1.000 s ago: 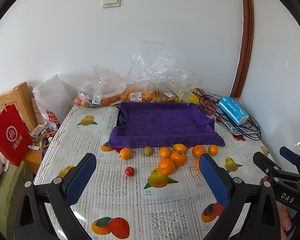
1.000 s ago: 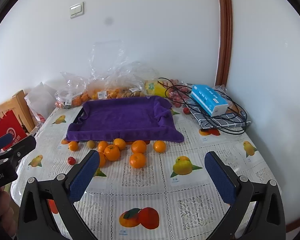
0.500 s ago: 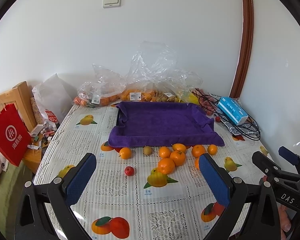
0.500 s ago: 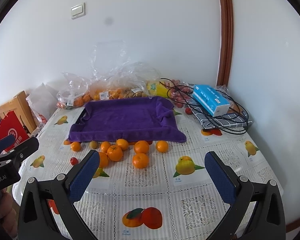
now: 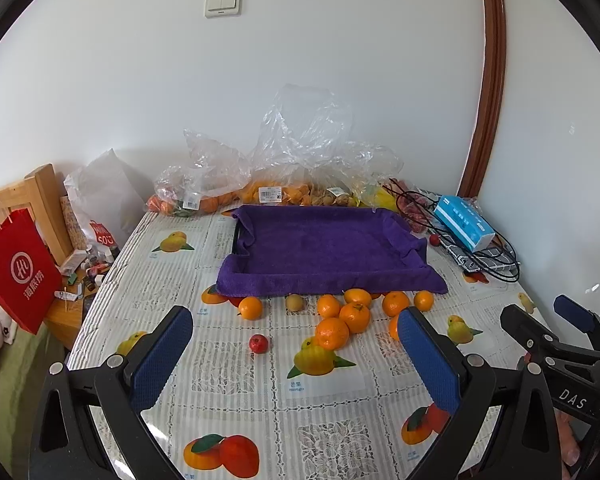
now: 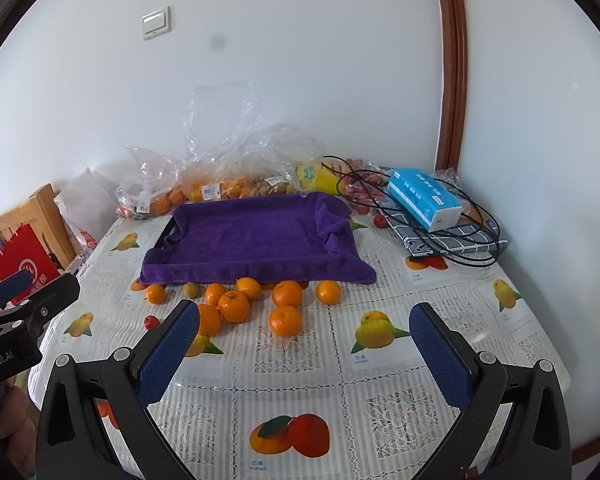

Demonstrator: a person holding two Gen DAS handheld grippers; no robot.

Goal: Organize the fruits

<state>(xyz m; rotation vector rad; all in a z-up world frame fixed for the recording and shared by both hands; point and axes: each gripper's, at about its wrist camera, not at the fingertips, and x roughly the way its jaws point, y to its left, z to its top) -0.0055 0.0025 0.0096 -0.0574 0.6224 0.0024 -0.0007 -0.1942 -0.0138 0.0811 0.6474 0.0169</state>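
Several oranges (image 5: 332,333) (image 6: 285,321) lie loose on the patterned tablecloth in front of a tray draped with a purple towel (image 5: 324,248) (image 6: 256,236). A small yellow-green fruit (image 5: 294,302) (image 6: 190,290) and a small red fruit (image 5: 258,343) (image 6: 152,322) lie among them. My left gripper (image 5: 296,354) is open and empty, held above the near part of the table. My right gripper (image 6: 306,346) is open and empty, also short of the fruit. Each gripper shows at the edge of the other's view.
Clear plastic bags of fruit (image 5: 260,192) (image 6: 220,188) sit against the wall behind the tray. A blue tissue box (image 5: 464,228) (image 6: 424,198) lies on a checked cloth with black cables at the right. A red paper bag (image 5: 18,272) and wooden chair stand off the table's left edge.
Both grippers have drifted slightly forward toward the fruit. Nothing on the table has moved.
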